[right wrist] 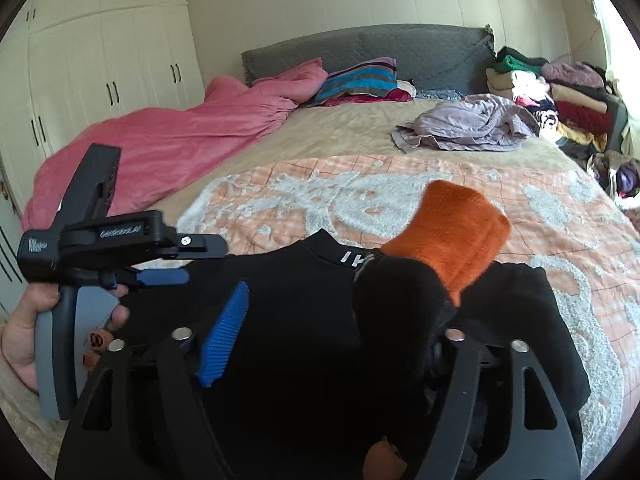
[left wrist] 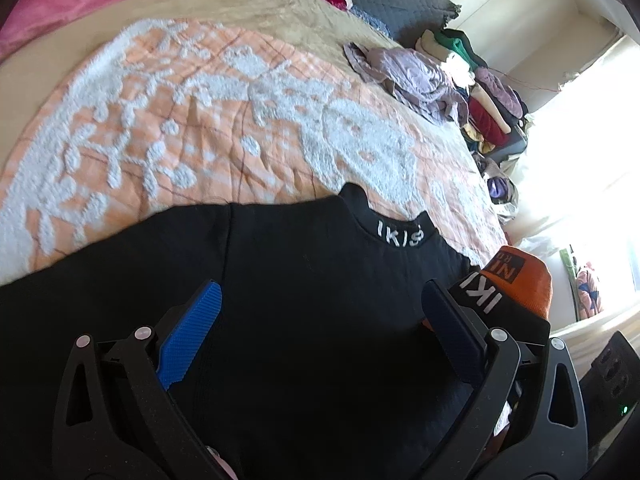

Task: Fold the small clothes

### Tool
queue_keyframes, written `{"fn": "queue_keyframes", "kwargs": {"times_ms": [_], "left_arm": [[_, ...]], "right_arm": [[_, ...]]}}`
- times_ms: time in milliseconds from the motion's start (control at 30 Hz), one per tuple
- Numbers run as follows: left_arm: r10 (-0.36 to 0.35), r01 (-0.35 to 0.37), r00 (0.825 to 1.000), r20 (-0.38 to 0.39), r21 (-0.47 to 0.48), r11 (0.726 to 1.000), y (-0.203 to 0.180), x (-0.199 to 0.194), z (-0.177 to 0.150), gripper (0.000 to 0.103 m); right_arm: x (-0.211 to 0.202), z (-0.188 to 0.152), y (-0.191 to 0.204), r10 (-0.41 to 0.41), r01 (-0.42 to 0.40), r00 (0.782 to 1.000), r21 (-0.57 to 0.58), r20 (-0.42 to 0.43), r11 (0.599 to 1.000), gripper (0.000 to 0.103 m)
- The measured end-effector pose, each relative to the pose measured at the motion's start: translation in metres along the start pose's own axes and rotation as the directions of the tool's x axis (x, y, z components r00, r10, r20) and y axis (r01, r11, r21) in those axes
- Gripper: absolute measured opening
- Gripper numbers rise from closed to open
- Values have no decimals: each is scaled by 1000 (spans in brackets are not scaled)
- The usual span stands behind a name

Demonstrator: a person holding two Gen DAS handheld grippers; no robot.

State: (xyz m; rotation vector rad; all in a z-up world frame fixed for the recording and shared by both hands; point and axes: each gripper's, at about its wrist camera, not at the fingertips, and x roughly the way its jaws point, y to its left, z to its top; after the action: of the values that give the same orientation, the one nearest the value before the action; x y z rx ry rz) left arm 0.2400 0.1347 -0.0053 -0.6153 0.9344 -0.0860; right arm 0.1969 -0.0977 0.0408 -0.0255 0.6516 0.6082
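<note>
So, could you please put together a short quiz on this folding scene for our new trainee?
1. True or false: the black top hangs on a hanger.
2. What colour is the sleeve cuff? A green, B orange, C white.
3. Are the fingers of the left gripper open or shut?

Key: 1 false, it lies spread on the patterned blanket; 2 B; 3 open.
</note>
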Motion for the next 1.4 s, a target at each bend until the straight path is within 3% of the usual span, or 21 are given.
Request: {"fn": "queue_keyframes", "kwargs": {"times_ms": [100, 200, 267, 400, 467, 600, 700, 800, 900, 1000, 1100, 1200, 1300, 1400], "left_arm": [[-2, 2, 1000, 4, -7, 1000, 3, -2, 2, 94], [19, -18, 999, 43, -19, 1000, 10, -12, 9, 94], [25, -23, 998, 66, -28, 999, 14, -19, 13, 94], [37, -33, 995, 92, -43, 999, 22, -30, 20, 94], [35, -31, 996, 84, -54, 998, 24, -30, 19, 94], [3, -3, 1000, 12, -35, 999, 18, -19, 8, 94], [-47, 46, 996, -76, -17, 999, 8, -5, -8, 94], [-97, 100, 981, -166, 10, 995, -2, 9, -28, 94], [-104, 117, 965, -239, 41, 992, -7, 21, -49, 94], [-66, 93, 966, -250, 97, 991, -17, 27, -63, 93], [-75, 104, 962, -261, 100, 990, -23, 31, -72, 91], [-42, 80, 969, -243, 148, 986, -33, 31, -79, 80], [-29, 74, 970, -241, 178, 981, -40, 34, -86, 62], [-10, 53, 977, -213, 200, 978, -43, 35, -87, 37]], "right_arm": [[17, -14, 30, -60, 41, 994, -192, -94, 981, 82], [44, -45, 61, -186, 72, 960, -454, -211, 888, 82], [50, -60, 67, -205, 51, 944, -502, -257, 863, 82], [42, -64, 63, -188, 40, 949, -496, -252, 867, 83], [34, -64, 58, -160, 28, 956, -466, -247, 884, 87], [8, -57, 32, 48, -126, 965, -295, -258, 947, 87], [-12, -47, 16, 160, -207, 964, -223, -212, 953, 91], [-30, -37, -7, 230, -252, 961, -147, -151, 956, 92], [-39, -30, -33, 208, -217, 971, -74, -114, 973, 94], [-39, -27, -61, 155, -154, 982, 16, -107, 988, 94], [-42, -24, -85, 139, -127, 986, 119, -96, 985, 94], [-47, -24, -99, 101, -87, 992, 158, -81, 984, 94], [-50, -24, -108, 77, -64, 995, 185, -64, 981, 94], [-51, -24, -115, 54, -42, 997, 199, -52, 979, 94]]}}
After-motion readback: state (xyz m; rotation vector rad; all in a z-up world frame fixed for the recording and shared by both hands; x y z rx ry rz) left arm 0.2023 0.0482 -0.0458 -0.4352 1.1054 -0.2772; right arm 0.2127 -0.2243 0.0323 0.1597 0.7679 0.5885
